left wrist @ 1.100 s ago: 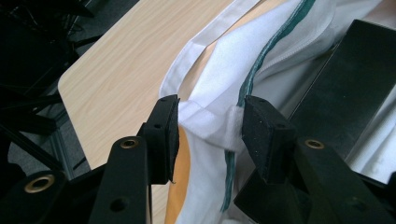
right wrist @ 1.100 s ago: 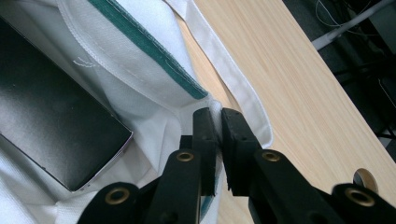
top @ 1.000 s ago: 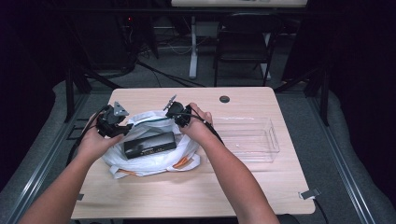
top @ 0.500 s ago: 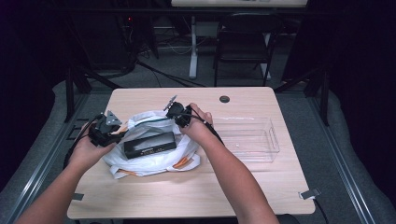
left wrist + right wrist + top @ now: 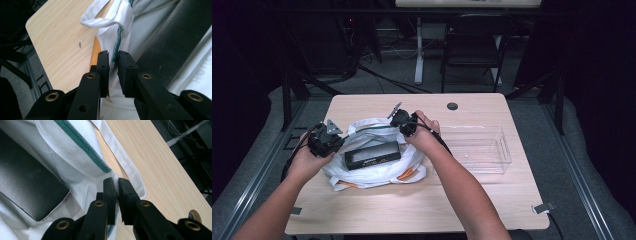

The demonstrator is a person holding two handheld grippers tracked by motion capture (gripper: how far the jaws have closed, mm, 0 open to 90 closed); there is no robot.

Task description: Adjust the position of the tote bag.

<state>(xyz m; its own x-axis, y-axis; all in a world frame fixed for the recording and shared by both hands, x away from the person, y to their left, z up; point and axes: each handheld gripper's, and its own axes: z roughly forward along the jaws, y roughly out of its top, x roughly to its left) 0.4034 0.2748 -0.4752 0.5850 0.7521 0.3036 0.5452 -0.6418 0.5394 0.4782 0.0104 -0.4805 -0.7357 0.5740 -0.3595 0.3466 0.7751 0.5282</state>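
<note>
A white bag (image 5: pixel 362 176) with green trim and orange handles lies at the table's middle left, and a long black box (image 5: pixel 373 155) rests in its open mouth. My left gripper (image 5: pixel 328 137) is at the bag's left edge. Its jaws have just been closing, and in the left gripper view (image 5: pixel 113 53) they pinch the green-trimmed rim (image 5: pixel 117 40). My right gripper (image 5: pixel 399 120) holds the bag's far right rim. In the right gripper view (image 5: pixel 116 180) it is shut on the white fabric (image 5: pixel 75 162) beside the black box (image 5: pixel 25 185).
A clear plastic bin (image 5: pixel 482 147) stands to the right of the bag. The wooden table (image 5: pixel 492 205) has a round cable hole (image 5: pixel 452 106) near its far edge. A folding chair (image 5: pixel 472 50) and cables stand on the floor beyond.
My left gripper has moved left and down along the bag's left edge and its jaws have closed on the rim. The right gripper and the black box have stayed put.
</note>
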